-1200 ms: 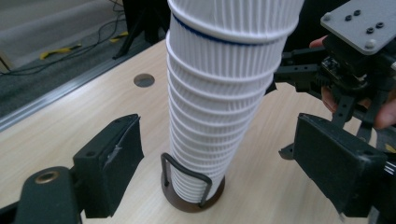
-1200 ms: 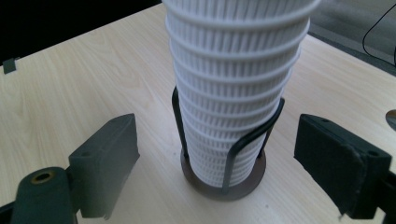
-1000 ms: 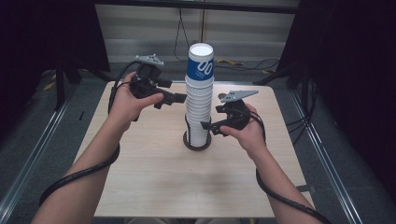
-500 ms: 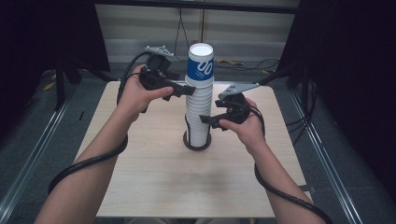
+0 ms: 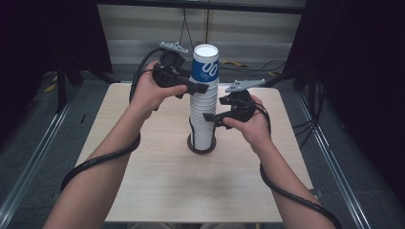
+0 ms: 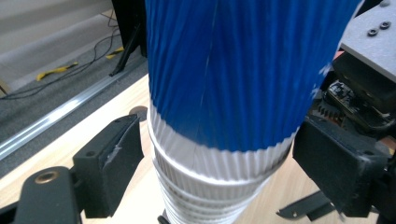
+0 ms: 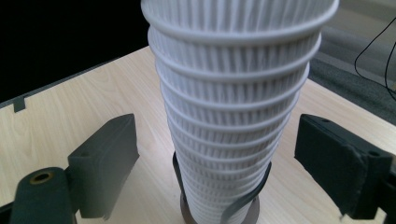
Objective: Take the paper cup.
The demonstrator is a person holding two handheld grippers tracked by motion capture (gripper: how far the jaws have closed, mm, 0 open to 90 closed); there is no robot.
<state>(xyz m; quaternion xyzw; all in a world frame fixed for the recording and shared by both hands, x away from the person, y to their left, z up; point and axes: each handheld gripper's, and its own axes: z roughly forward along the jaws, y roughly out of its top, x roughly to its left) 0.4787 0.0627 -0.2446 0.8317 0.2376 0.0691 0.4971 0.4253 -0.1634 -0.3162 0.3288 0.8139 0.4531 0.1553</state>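
Note:
A tall stack of white ribbed paper cups [image 5: 202,119] stands in a dark round holder [image 5: 191,143] at the middle of the table. A blue cup [image 5: 205,70] tops the stack. My left gripper [image 5: 200,88] reaches in from the left at the blue cup's lower edge. In the left gripper view the blue cup [image 6: 233,70] sits between the jaws of my left gripper [image 6: 219,158], with thin gaps at both pads, so it is open. My right gripper [image 5: 208,118] is level with the stack's middle. The white stack [image 7: 233,93] stands between the wide-apart jaws of my right gripper [image 7: 224,158], untouched.
The light wooden table [image 5: 143,181] has bare room on all sides of the holder. Cables trail from both grippers over its near edge. Dark curtains, floor rails and loose cables surround the table.
My left hand has moved right and a little up, bringing its jaws from beside the stack to around the blue top cup. The right hand has stayed put.

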